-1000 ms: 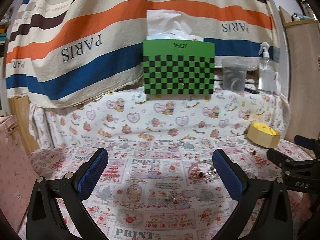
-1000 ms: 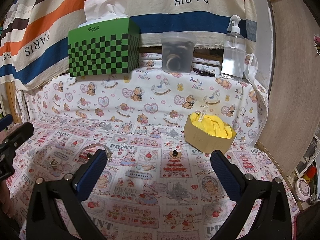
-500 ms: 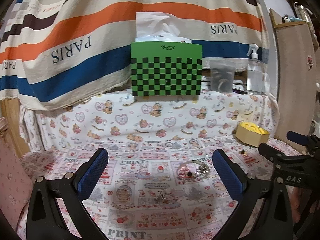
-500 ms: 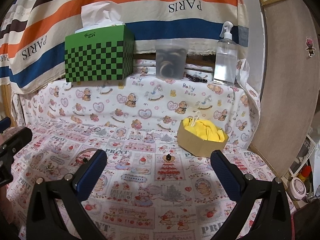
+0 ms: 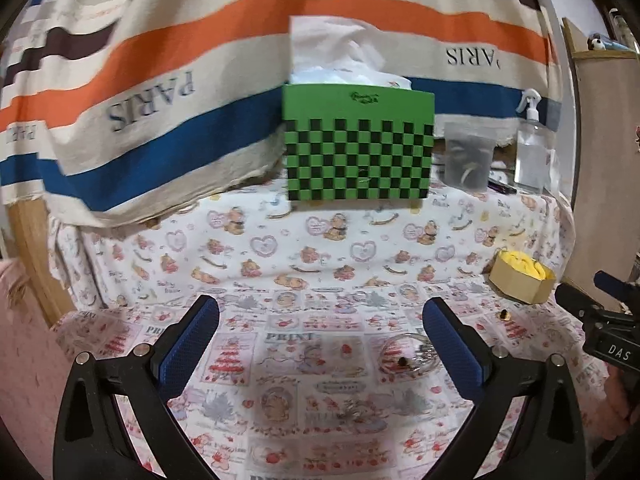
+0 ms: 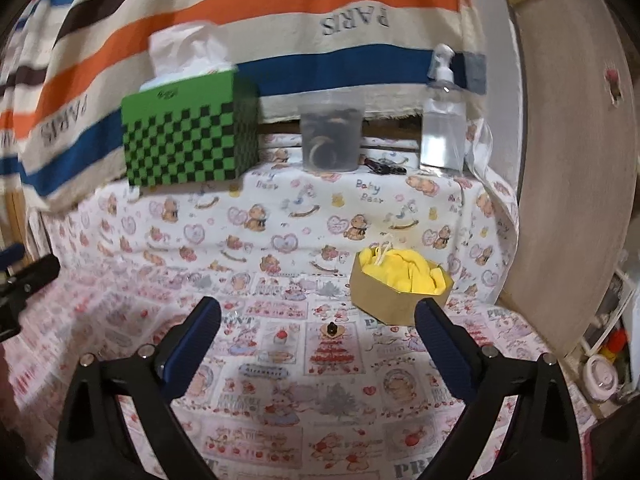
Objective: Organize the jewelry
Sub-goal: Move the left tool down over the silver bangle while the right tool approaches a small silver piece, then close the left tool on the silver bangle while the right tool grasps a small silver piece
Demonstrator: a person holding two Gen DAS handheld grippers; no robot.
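Both tongs, left (image 5: 320, 332) and right (image 6: 318, 332), spread wide, empty, above bracelet (image 5: 408, 356) and small earring (image 6: 331, 329).

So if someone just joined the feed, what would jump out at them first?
Probably the green checkered tissue box on the raised ledge at the back, under the striped PARIS cloth. Next, the small cardboard box with yellow lining on the printed bedsheet at right. Both the left gripper and the right gripper hang open over it, holding nothing.
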